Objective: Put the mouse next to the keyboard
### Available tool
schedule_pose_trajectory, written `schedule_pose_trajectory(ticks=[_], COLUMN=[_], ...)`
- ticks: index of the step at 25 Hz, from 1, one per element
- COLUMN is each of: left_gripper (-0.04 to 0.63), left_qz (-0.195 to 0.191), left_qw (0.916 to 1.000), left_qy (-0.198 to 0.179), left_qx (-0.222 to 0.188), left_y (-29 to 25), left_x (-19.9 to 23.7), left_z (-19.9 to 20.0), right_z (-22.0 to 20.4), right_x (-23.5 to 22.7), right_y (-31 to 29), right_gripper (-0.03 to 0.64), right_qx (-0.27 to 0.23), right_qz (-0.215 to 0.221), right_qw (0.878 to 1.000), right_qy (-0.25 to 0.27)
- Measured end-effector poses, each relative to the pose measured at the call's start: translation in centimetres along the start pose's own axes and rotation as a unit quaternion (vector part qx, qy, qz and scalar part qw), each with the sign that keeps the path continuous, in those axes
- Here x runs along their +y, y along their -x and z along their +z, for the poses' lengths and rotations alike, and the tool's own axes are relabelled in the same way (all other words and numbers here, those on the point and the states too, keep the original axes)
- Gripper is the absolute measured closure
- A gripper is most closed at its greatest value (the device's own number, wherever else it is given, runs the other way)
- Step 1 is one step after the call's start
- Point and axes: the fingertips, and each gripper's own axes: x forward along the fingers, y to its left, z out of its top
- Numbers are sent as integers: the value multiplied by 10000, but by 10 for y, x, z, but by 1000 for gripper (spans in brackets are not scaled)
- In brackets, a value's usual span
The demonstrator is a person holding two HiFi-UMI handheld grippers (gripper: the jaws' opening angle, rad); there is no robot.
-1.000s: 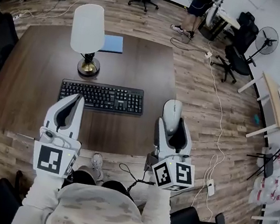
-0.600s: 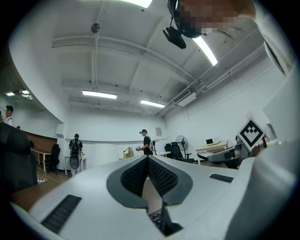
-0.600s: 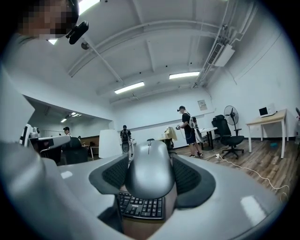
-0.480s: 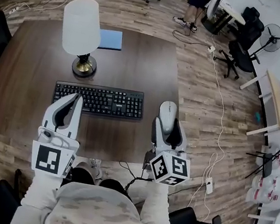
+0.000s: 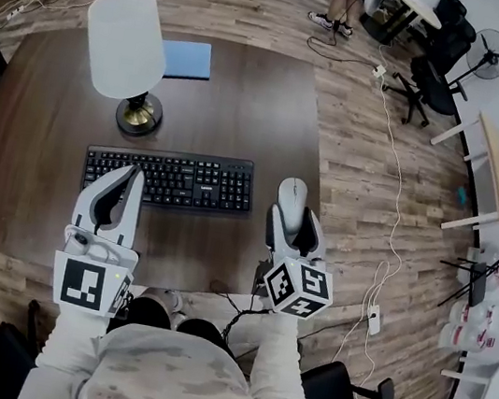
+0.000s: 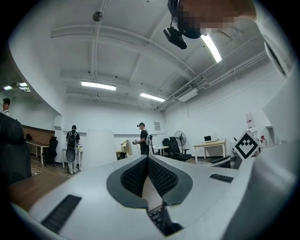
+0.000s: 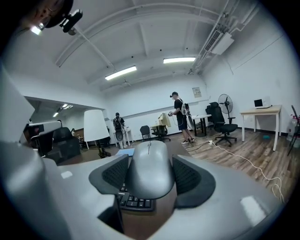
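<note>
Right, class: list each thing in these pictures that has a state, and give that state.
Mouse: clamped in the right gripper.
Right gripper: shut on the mouse.
Left gripper: shut, empty.
Keyboard: flat on the table.
Lamp: upright.
Blue pad: lying flat.

Bright, even light pours from ceiling strip lights (image 7: pixel 120 73); faint shadows on the tabletop (image 5: pixel 246 108), fisheye bending, dark corners.

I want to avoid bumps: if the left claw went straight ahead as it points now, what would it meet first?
Likely the lamp behind the keyboard: the left claw seems raised above the keys. Height is unclear, so the keyboard could come first.
</note>
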Motion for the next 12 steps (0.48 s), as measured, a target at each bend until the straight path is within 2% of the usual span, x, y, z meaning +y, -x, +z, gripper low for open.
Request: schedule_pose_trajectory(ticks=[12], left_gripper=[589], left_qz=[-41], left_qw=[9997], left_qy=[69], left_qx=[222], left_y=[-16], left_x=[7], left_z=[-24], right_z=[-62], right_x=[-35], right_y=[-39], right_gripper=[311], right_qx=[762], right_qz=[-329], right_qw=[9965], right_qy=[-89])
